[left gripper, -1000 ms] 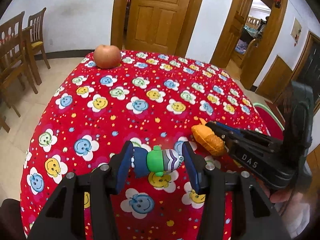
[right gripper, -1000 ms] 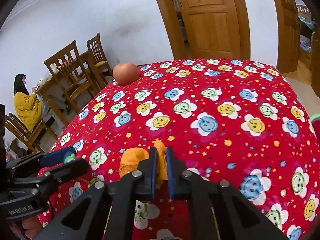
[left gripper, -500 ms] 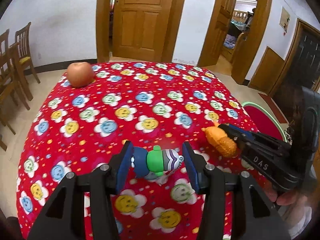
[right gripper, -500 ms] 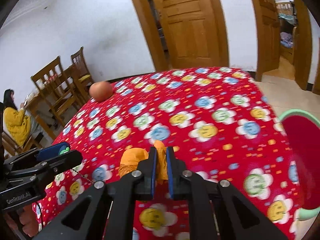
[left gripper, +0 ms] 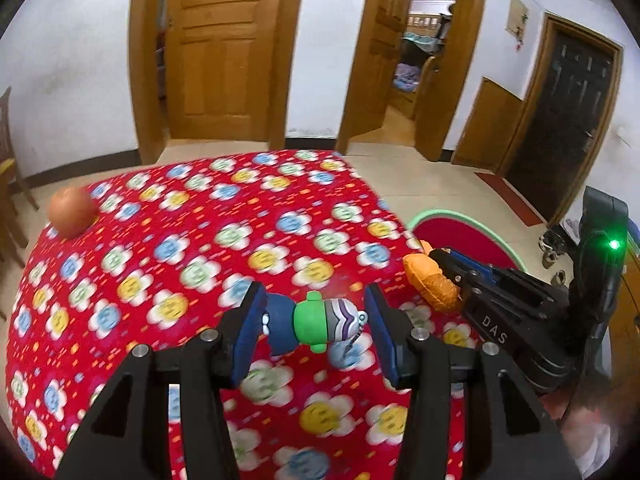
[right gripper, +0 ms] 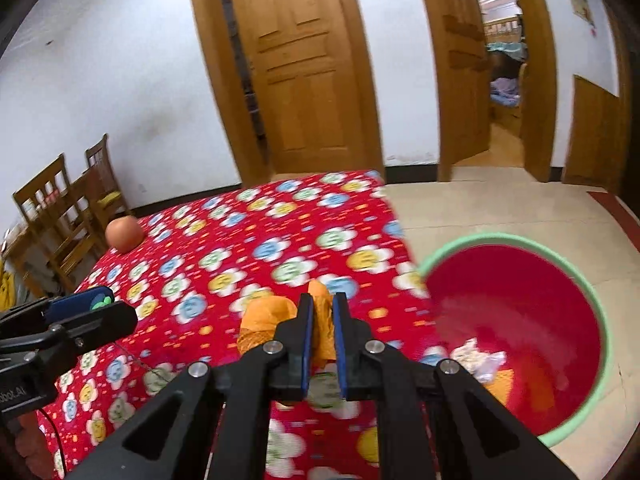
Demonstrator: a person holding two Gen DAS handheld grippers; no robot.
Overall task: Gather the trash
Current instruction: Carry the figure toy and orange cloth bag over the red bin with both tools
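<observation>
My left gripper (left gripper: 314, 326) is shut on a small toy figure (left gripper: 310, 322) with a blue end, green middle and striped purple end, held sideways above the red flowered tablecloth (left gripper: 200, 248). My right gripper (right gripper: 320, 330) is shut on an orange mesh wrapper (right gripper: 264, 318), held over the table's right part; in the left wrist view it shows as a black gripper (left gripper: 444, 266) with the orange wrapper (left gripper: 428, 282). A red bin with a green rim (right gripper: 520, 320) stands on the floor right of the table, with crumpled paper (right gripper: 476, 358) inside. The left gripper (right gripper: 94, 304) appears at far left.
An apple (left gripper: 72, 212) lies near the table's far left corner. Wooden chairs (right gripper: 60, 216) stand at the left wall. Wooden doors (left gripper: 220, 52) and an open doorway (left gripper: 416, 60) are behind. Tiled floor (right gripper: 480, 208) stretches right of the table.
Both grippers have swung to the right with their loads still held. The red bin has come into fuller view on the right, and the apple has slid toward the left edge.
</observation>
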